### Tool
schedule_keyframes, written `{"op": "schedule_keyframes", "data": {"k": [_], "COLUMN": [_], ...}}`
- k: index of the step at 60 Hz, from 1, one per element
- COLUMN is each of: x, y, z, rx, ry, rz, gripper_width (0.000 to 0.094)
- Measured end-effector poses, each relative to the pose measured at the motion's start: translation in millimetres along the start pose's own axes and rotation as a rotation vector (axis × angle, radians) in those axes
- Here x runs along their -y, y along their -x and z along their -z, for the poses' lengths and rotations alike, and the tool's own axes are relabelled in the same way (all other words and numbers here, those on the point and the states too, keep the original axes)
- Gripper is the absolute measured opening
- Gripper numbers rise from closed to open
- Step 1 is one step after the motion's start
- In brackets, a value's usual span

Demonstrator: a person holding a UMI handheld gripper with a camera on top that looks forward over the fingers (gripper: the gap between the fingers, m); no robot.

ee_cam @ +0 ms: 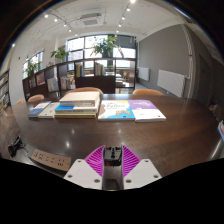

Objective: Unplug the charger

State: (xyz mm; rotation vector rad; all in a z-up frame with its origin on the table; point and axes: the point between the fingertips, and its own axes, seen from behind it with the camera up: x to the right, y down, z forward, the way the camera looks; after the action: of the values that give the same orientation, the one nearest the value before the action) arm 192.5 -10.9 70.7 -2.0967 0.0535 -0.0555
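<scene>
My gripper [113, 151] is raised above a brown wooden table [150, 135]. Its two magenta pads [95, 160] close in on a small black charger [113, 156], which sits pinched between them at the fingertips. A white power strip [47, 158] lies on the table to the left of the fingers, apart from the charger. A dark cable [14, 146] runs off the strip's left end. I cannot see the charger's prongs.
Stacked books [75, 106] and open magazines [131, 110] lie across the far side of the table. Chairs [88, 91] stand behind it, with shelving and windows beyond. Bare tabletop lies ahead of the fingers.
</scene>
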Motion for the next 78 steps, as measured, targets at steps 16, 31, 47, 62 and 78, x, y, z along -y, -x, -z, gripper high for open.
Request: {"op": "schedule_keyframes", "data": {"k": [16, 31, 47, 62, 78], "x": [-47.7, 12.3, 86.8, 42.5, -9.6], "y": [4.8, 3.7, 3.9, 18.8, 44.1], "z": [-25.9, 31.9, 186.0, 284.7, 340.7], "rx": [0.063, 0.054, 0.014, 0.026, 0.049], "ry": [0.08, 0.01, -0.132, -0.126, -0.073], "rz": [-0.013, 0.1, 0.08, 0.046, 0.072], "gripper_width": [0.0286, 0.0529, 0.0808, 0.0813, 0.0806]}}
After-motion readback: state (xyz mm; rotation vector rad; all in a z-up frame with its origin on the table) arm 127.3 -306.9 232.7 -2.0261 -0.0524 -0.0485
